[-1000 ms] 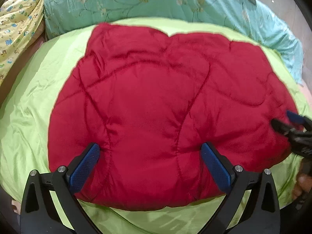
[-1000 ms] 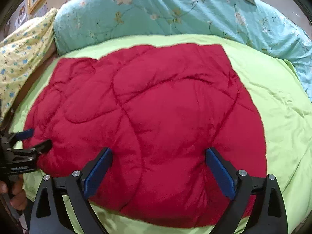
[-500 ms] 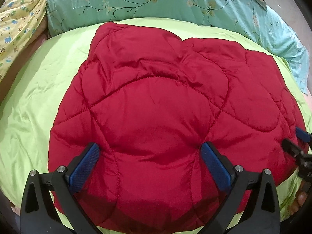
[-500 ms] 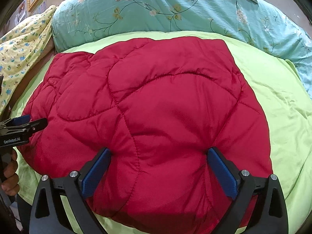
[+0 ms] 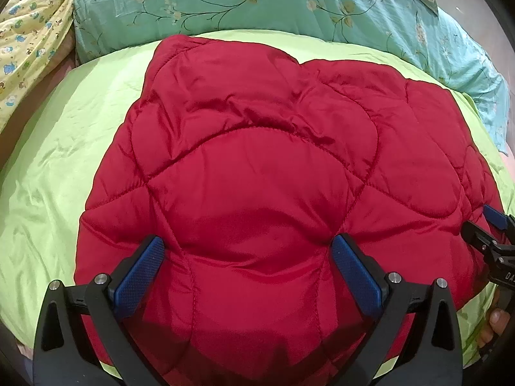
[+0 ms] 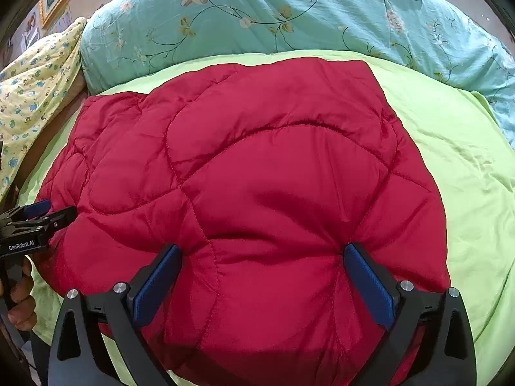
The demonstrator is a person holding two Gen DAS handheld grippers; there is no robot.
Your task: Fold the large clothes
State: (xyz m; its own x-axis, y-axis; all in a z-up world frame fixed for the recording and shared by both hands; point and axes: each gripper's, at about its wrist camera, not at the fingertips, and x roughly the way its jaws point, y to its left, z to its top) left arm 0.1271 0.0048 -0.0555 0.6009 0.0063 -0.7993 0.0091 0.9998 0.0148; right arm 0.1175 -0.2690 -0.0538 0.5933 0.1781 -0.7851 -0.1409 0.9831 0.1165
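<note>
My left gripper (image 5: 246, 268) and right gripper (image 6: 262, 271), fingers spread, straddle the red quilted jacket (image 5: 273, 173) on the green bedspread (image 5: 64, 148); teal quilt (image 6: 273, 13) lines the bed's far edge.

Both wrist views close above, sharing red quilted garment (image 5: 257, 173)

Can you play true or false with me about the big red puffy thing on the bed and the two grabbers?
1. The red quilt lies on a green sheet. True.
2. The left gripper is shut. False: its jaws stand wide open over the quilt.
3. A teal flowered blanket lies beyond the quilt. True.
4. The right gripper holds a blue pillow. False: it is open and holds nothing.
5. The quilt has stitched seams. True.
</note>
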